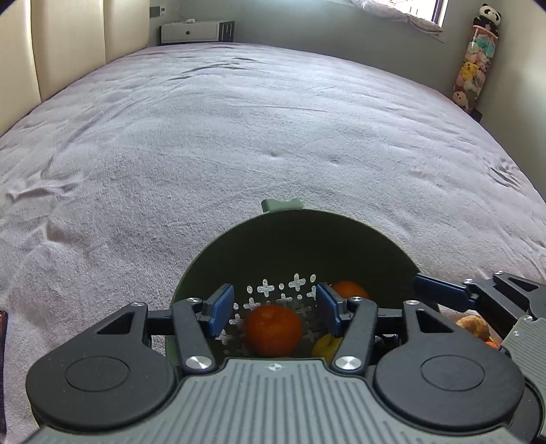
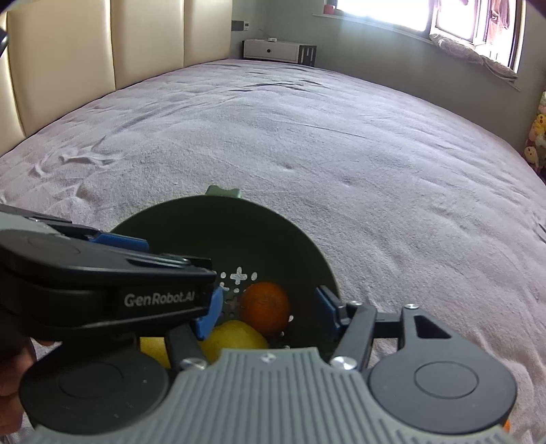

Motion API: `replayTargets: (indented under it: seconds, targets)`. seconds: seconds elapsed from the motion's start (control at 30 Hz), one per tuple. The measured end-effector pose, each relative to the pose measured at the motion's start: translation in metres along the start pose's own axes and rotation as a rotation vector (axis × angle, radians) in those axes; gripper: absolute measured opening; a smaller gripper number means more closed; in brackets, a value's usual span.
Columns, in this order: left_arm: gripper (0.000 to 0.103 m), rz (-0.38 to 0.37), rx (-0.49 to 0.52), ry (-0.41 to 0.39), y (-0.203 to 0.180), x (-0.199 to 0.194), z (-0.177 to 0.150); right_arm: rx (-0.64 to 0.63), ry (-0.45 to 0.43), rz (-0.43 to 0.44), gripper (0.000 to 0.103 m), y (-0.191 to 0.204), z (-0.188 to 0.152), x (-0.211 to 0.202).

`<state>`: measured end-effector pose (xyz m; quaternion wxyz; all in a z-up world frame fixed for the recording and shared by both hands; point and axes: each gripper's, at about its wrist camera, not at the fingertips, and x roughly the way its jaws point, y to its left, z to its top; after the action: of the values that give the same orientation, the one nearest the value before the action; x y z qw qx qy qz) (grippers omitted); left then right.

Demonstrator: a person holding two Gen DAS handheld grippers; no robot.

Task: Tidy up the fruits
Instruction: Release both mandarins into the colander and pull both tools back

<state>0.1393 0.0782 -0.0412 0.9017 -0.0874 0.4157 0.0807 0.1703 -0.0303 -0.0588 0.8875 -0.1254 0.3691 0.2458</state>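
Note:
A dark green perforated basket sits on the bed, also seen in the right wrist view. Inside lie an orange, a second orange and a yellow fruit. My left gripper is open, its blue pads on either side of the near orange without touching it. My right gripper is open over the basket, above an orange and a lemon. The left gripper's body crosses the right wrist view.
A wrinkled lilac bedspread covers the bed. A cream padded headboard stands at the left. A white cabinet and a hanging column of plush toys stand by the far wall. More orange fruit lies right of the basket.

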Motion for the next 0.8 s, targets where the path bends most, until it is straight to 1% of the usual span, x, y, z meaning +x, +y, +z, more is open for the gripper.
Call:
replayTargets:
  seconds: [0.37,0.6,0.8]
  targets:
    - [0.066,-0.011,0.035,-0.035,-0.011,-0.03,-0.004,0.051,0.0,-0.087,0.064,-0.01,-0.008,-0.032]
    - [0.066,-0.042,0.077,-0.042,-0.024,-0.047,-0.016,0.1,0.015,-0.13,0.064,-0.02,-0.021,-0.057]
    - [0.066,-0.079,0.105,-0.031,-0.035,-0.058,-0.029,0.144,0.046,-0.163,0.064,-0.031,-0.04,-0.074]
